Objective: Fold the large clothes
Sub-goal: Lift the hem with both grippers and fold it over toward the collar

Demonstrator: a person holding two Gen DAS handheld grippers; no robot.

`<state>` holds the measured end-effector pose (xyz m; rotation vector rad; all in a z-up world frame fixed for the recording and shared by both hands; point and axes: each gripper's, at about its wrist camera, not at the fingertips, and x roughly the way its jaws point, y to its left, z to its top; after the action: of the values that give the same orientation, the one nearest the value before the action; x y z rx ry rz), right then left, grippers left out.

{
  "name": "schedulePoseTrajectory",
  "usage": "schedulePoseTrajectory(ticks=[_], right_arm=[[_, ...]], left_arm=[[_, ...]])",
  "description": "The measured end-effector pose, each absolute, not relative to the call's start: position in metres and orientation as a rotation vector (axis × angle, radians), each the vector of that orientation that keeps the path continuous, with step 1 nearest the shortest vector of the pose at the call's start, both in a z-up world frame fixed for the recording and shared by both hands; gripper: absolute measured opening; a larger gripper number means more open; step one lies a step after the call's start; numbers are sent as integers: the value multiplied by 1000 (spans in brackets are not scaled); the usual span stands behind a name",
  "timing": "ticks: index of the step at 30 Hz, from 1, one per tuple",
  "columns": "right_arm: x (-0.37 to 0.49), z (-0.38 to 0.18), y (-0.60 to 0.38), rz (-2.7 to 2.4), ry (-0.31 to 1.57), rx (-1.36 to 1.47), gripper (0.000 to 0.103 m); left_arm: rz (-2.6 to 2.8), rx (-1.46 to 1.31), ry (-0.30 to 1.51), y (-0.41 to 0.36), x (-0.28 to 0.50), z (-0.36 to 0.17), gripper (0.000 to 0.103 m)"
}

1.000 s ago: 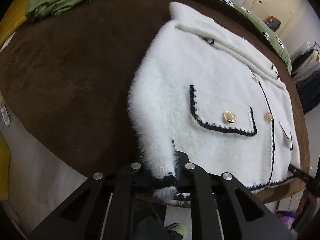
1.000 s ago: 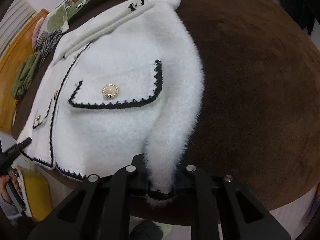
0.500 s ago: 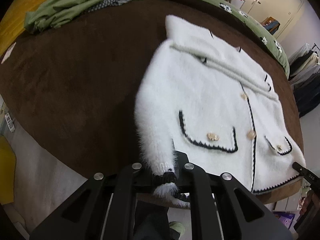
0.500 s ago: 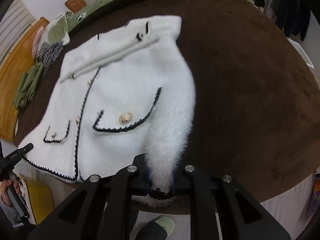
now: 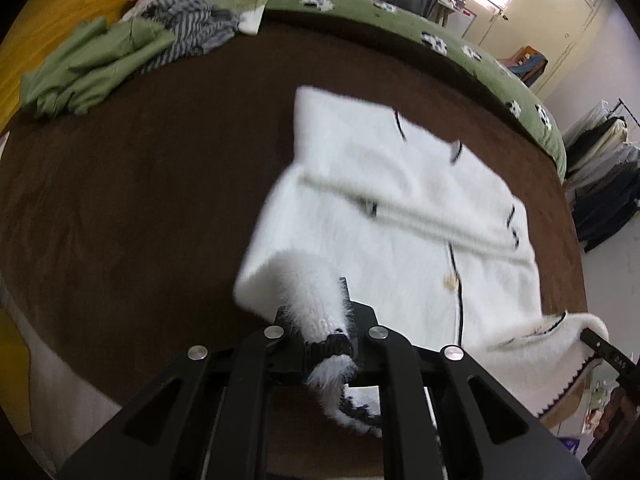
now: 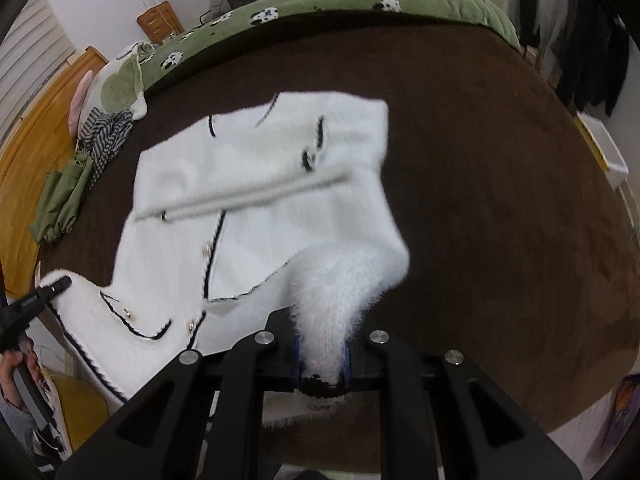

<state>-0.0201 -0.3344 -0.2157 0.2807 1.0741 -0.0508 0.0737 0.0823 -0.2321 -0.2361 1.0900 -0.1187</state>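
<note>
Faint, unreadable lettering on right tongs [image 5: 612, 354].

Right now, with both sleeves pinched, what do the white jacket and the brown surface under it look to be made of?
White jacket: a fuzzy, long-pile knit, perhaps mohair-like or faux fur; fine hairs stand out along the sleeve edges, and ribbed stitches show at the cuff. Its trim looks like black yarn. Brown surface: matte, short-napped fabric, suede-like or velvety, with faint brushed shading; exact fibre unclear.
</note>
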Motion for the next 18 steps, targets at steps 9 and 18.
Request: schedulePoseTrajectory(ticks=[9, 18], right_arm=[[76, -181, -347, -103, 1000, 276, 14], [186, -186, -364, -156, 990, 268, 14]], left_arm=[[-96, -203, 1051, 78, 173, -205, 13], [-96, -206, 1039, 65, 283, -209, 13]])
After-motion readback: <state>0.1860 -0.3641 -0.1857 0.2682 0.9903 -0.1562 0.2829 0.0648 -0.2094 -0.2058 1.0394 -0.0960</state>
